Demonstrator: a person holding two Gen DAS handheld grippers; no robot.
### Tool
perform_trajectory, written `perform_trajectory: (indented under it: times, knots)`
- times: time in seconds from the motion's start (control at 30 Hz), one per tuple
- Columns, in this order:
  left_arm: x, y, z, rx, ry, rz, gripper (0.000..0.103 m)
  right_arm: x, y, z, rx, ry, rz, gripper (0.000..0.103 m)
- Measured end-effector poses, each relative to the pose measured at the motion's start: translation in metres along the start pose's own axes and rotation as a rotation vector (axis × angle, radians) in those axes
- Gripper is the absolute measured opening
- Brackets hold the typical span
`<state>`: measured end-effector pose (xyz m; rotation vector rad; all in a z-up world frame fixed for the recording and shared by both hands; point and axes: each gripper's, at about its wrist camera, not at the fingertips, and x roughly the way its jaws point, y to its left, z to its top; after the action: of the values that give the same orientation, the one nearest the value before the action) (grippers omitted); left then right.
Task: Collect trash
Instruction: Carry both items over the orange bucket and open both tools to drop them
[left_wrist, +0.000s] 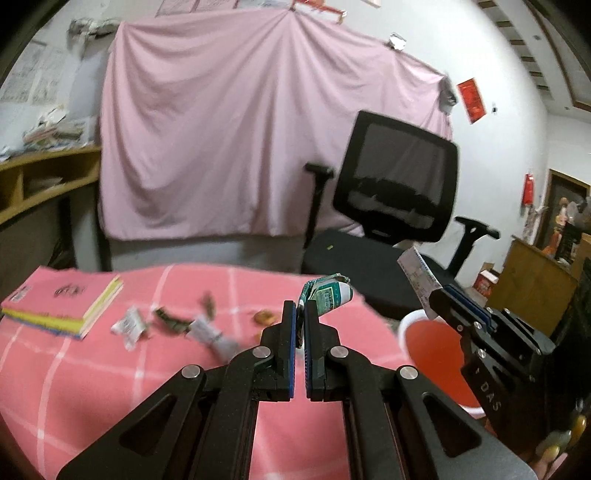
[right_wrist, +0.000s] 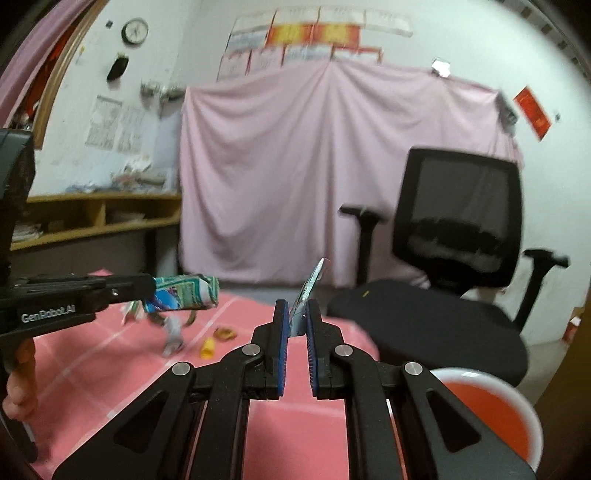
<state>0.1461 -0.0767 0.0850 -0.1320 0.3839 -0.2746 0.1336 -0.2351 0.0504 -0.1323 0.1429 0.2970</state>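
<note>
My left gripper (left_wrist: 300, 308) is shut on a crumpled green and white wrapper (left_wrist: 327, 292), held above the pink checked tablecloth (left_wrist: 92, 369); the wrapper also shows in the right wrist view (right_wrist: 184, 293). My right gripper (right_wrist: 297, 314) is shut on a thin white paper slip (right_wrist: 310, 286), which also shows in the left wrist view (left_wrist: 419, 275), above the red bin with a white rim (left_wrist: 432, 347). Several scraps lie on the cloth: white wrappers (left_wrist: 129, 326), dark bits (left_wrist: 170, 319) and peel pieces (right_wrist: 225, 334).
A pink book stack (left_wrist: 62, 301) lies at the cloth's left. A black office chair (left_wrist: 395, 206) stands beyond the table's right edge. The red bin (right_wrist: 491, 413) sits low at the right. A pink sheet (left_wrist: 240, 140) hangs behind. A wooden shelf (left_wrist: 40, 177) is at the left.
</note>
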Motion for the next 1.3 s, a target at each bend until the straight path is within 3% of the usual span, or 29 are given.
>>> perform_trajectory:
  times: [0.2, 0.33, 0.6, 0.9, 1.07, 1.23, 1.3]
  knots:
    - [0.009, -0.033, 0.012, 0.041, -0.027, -0.076, 0.002, -0.020, -0.024, 0.004, 0.023, -0.085, -0.096, 0.007]
    - [0.019, -0.056, 0.017, 0.060, -0.029, -0.131, 0.002, -0.028, -0.041, 0.002, 0.055, -0.096, -0.149, 0.007]
    - [0.043, -0.102, 0.018, 0.104, 0.002, -0.215, 0.002, -0.036, -0.079, -0.008, 0.126, -0.061, -0.245, 0.007]
    - [0.078, -0.140, 0.009, 0.095, 0.097, -0.311, 0.002, -0.045, -0.116, -0.026, 0.216, 0.005, -0.301, 0.009]
    - [0.096, -0.148, 0.002, 0.059, 0.181, -0.350, 0.009, -0.042, -0.130, -0.035, 0.252, 0.052, -0.321, 0.009]
    - [0.107, -0.148, -0.003, 0.022, 0.233, -0.362, 0.027, -0.039, -0.139, -0.040, 0.285, 0.085, -0.328, 0.009]
    - [0.108, -0.145, -0.003, 0.009, 0.237, -0.365, 0.028, -0.038, -0.140, -0.041, 0.294, 0.091, -0.329, 0.009]
